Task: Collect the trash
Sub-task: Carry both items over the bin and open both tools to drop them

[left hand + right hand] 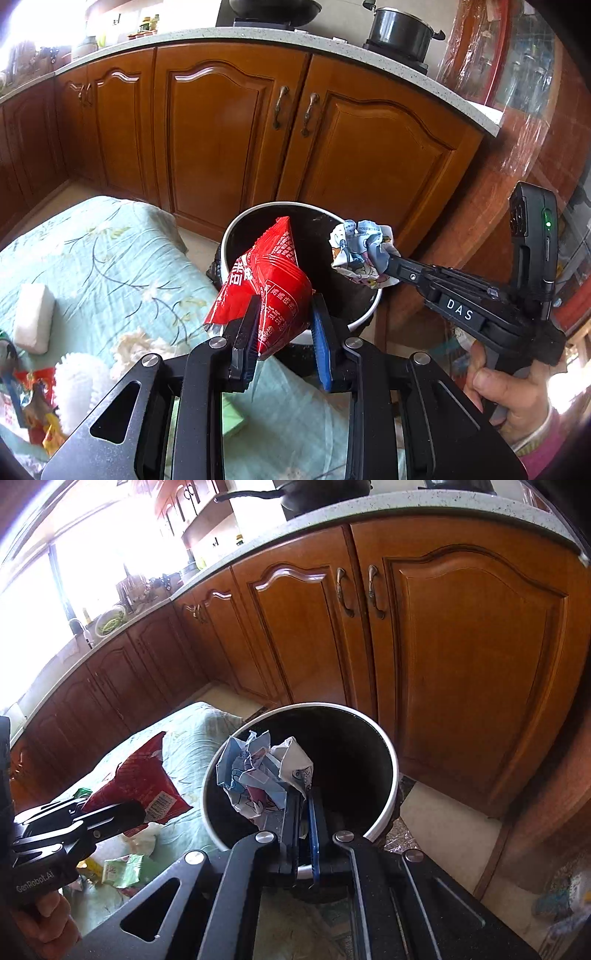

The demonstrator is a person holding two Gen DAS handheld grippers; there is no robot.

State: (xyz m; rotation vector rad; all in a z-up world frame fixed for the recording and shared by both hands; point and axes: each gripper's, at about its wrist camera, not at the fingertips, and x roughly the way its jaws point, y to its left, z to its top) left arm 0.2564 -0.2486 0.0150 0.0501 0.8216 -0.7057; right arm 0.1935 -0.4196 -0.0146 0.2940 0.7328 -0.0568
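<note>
Left wrist view: your left gripper [282, 321] pinches the light, slippery red foil snack wrapper [269, 284]; right gripper [303, 805] clamps the soft crumpled printed paper [258, 775] at its 12 o'clock, over the white-rimmed black bin [391, 775].

Left gripper [284, 325] and right gripper [304, 808] both clamped, tilted downward

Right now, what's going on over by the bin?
A person is clearing trash with a tool in each hand. The left tool grips a red snack wrapper, held by the near rim of the white-rimmed bin. The right tool is shut on a crumpled printed paper, poised over the bin's mouth. Neither piece is dropped yet. More wrappers lie on the floral cloth beside the bin.
</note>
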